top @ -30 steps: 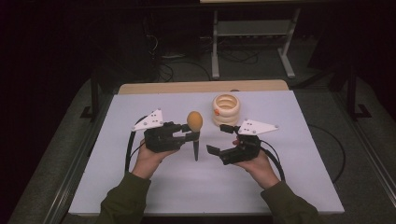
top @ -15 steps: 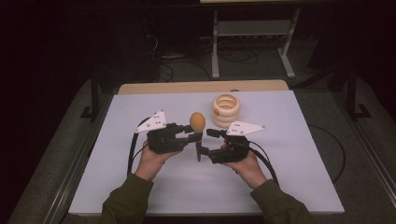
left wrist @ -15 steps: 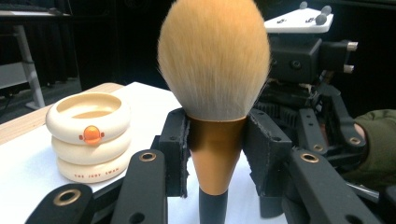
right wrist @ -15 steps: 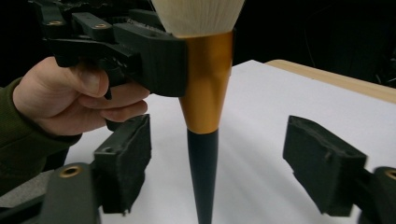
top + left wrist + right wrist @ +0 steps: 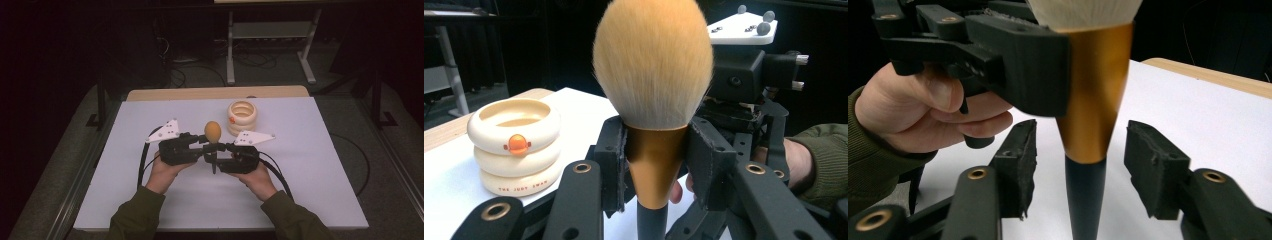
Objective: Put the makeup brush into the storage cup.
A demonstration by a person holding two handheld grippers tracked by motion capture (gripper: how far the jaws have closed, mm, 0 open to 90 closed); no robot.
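Observation:
A makeup brush (image 5: 212, 131) with a fluffy orange head, gold ferrule and black handle stands upright above the white table. My left gripper (image 5: 206, 148) is shut on its gold ferrule (image 5: 654, 165), one pad on each side. My right gripper (image 5: 220, 151) faces the left one from the right, lower on the brush. Its jaws have just been closing, and the black handle (image 5: 1085, 195) now stands between its pads (image 5: 1154, 167) with a gap on both sides. The left gripper's jaw (image 5: 1018, 65) shows above, pressed against the ferrule.
A cream stack of three rings (image 5: 242, 117) with a small orange knob (image 5: 517, 143) stands on the table behind the grippers. The white table top (image 5: 320, 165) stretches wide on all sides; dark floor and a metal stand (image 5: 270, 45) lie beyond.
My right gripper has slid left to the brush and its jaws have narrowed around the handle. The left gripper and the brush have stayed where they were.

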